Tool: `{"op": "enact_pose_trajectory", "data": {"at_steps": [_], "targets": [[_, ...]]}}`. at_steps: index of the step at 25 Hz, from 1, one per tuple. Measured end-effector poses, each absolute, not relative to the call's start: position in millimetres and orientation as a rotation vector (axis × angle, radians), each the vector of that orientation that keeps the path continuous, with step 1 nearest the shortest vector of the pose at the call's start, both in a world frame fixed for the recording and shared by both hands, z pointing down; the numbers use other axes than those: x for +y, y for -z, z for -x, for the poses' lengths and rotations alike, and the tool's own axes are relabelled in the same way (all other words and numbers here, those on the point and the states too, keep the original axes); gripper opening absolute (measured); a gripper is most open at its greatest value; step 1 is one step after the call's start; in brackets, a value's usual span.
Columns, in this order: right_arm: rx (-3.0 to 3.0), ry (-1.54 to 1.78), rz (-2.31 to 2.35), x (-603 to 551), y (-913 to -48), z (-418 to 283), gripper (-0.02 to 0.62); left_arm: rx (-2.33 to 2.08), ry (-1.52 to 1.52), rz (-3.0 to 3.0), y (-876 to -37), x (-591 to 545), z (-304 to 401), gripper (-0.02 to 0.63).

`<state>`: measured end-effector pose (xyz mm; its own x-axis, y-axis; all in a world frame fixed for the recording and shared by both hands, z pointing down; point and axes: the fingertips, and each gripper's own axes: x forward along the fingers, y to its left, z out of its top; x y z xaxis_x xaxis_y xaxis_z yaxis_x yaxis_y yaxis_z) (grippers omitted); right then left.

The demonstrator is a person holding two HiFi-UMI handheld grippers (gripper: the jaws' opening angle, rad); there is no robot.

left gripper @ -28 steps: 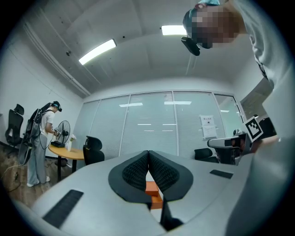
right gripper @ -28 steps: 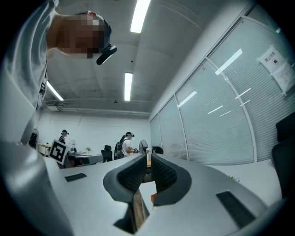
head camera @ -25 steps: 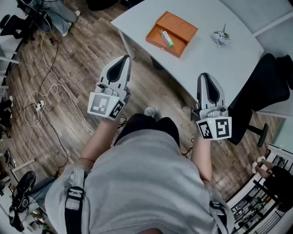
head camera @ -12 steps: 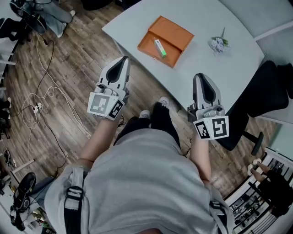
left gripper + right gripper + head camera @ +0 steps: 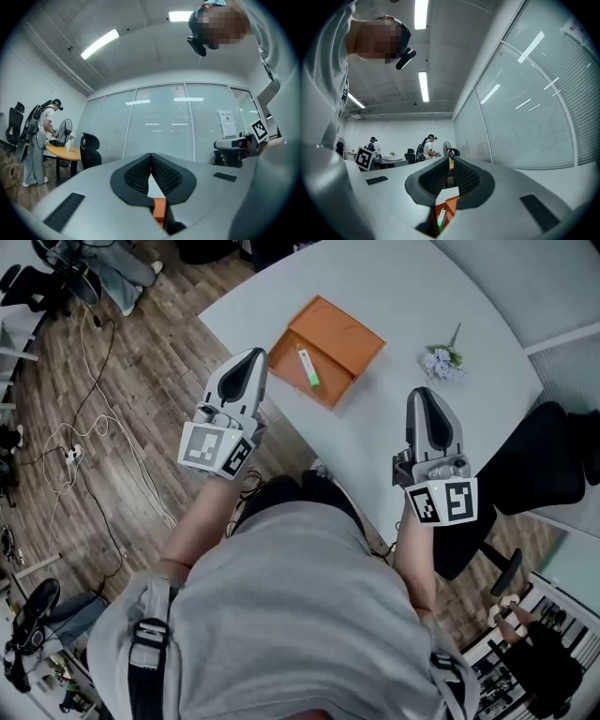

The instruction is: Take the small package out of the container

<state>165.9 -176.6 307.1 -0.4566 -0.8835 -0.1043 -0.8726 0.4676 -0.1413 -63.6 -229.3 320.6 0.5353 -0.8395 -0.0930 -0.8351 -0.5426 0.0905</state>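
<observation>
Here's the left claw at nine o'clock of the orange container, right claw at four, both pressed together, empty: nothing within reach yet. The small package lies inside, untouched, on the tabletop.

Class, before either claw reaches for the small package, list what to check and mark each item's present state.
1. Small package lying in orange container: ok.
2. Package uncovered from above: ok.
3. Left claw open for grasping: not ok, shut.
4. Right claw open: not ok, a slit at most.
5. Either claw over the container: not ok, both short of it.
6. Flower sprig apart from container: ok.
</observation>
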Motion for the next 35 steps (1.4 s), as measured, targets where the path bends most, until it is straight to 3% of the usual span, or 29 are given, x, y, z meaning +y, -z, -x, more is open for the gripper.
{"op": "enact_pose_trajectory", "data": {"at_steps": [10, 23, 28, 32, 35], "targets": [[2.549, 0.165, 1.524, -228, -320, -174, 0.06, -1.451, 0.111, -2.701, -355, -278, 41, 0.02], [2.549, 0.284, 1.549, -251, -354, -170, 0.06, -1.359, -0.174, -2.515, -475, -318, 21, 0.029], [2.565, 0.31, 1.54, -258, -364, -174, 0.061, -1.309, -0.342, -2.337, -548, -321, 11, 0.131], [2.57, 0.324, 1.537, -263, -369, -174, 0.06, -1.316, -0.44, -2.213, -584, -326, 9, 0.161], [2.576, 0.338, 1.53, -267, -369, -172, 0.061, -1.329, -0.508, -2.133, -601, -332, 7, 0.224]]}}
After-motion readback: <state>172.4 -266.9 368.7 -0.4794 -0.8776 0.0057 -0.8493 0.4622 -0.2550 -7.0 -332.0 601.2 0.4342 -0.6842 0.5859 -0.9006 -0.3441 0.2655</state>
